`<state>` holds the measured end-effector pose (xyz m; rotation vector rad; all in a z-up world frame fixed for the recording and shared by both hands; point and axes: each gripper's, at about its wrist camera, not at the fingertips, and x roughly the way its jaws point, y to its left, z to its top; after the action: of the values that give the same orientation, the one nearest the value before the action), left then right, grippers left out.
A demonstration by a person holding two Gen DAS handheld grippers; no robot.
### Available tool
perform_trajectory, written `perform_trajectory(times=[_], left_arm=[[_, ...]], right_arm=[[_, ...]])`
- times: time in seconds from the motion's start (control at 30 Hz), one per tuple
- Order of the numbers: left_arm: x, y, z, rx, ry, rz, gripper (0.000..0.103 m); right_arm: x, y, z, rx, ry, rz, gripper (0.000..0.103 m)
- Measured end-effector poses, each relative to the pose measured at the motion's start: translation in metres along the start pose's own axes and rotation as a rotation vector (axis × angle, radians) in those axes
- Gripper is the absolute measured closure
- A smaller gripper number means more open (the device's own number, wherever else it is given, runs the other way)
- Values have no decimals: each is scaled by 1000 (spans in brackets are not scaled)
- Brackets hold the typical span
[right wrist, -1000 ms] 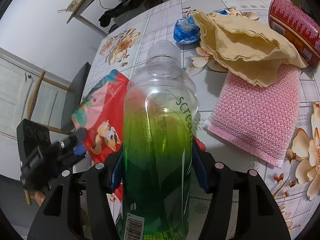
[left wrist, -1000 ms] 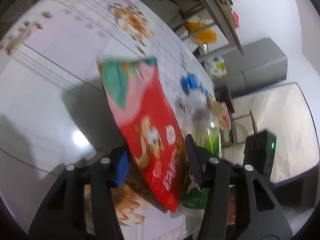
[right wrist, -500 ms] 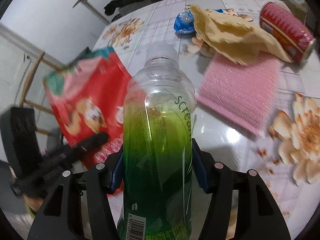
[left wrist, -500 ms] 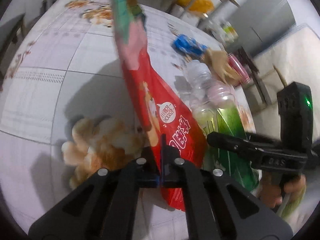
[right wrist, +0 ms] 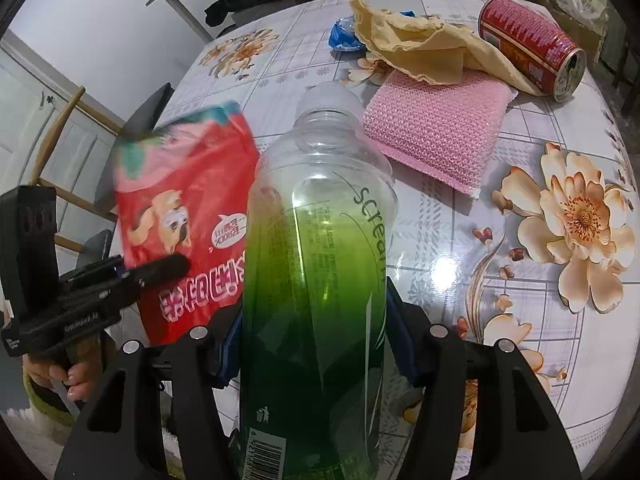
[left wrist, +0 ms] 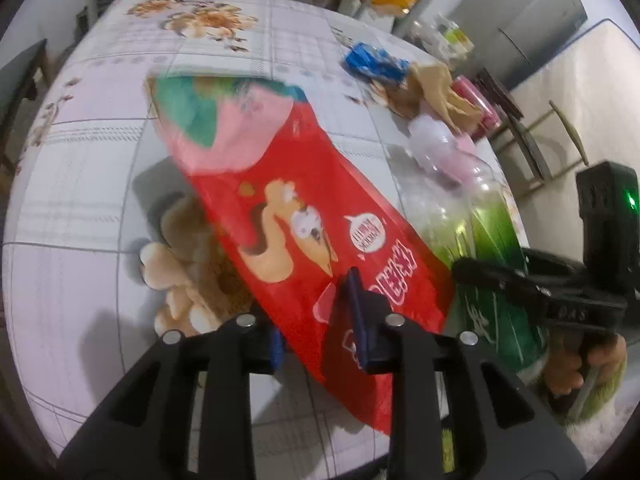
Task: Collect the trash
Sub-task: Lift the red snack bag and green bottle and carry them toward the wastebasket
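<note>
A red snack bag with a cartoon squirrel stands tilted between the jaws of my left gripper. Those jaws are opening and stand well apart around the thin bag; its green and pink top is blurred. The right wrist view shows the same bag with the left gripper across its lower part. My right gripper is shut on a clear bottle with a green label, held upright above the table, its blue pads pressing both sides. The bottle and right gripper are just right of the bag.
On the floral tablecloth lie a pink sponge, a crumpled yellow cloth, a red can on its side and a blue wrapper. Chairs stand beyond the table's edges.
The left jaws closed on the bag's lower edge half a second ago and have now spread apart. The bag swung from edge-on to face-on. The right gripper drifted with the bottle.
</note>
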<state>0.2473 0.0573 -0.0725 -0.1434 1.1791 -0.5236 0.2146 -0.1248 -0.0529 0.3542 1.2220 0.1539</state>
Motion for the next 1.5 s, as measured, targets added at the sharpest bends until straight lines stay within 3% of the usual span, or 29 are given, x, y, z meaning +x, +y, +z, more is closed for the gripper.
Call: perform_trajectory(times=[0.17,0.3,0.57,1.5], left_arm=[[4,8,1,-29,-14,4,80],[3,13,-3,-49,-17,11,94],[-9,10,-6,-39,-44,30,103],[-81,-27,-2,66,-192,-18,103]], right_arm=[[-1,0,0,-11,-1,-4,45],[1,-2,1,-7,0,9,45],[-3,3,-2,-22,-13,-8,45],[-40,17,-5,-39,-110,48,45]])
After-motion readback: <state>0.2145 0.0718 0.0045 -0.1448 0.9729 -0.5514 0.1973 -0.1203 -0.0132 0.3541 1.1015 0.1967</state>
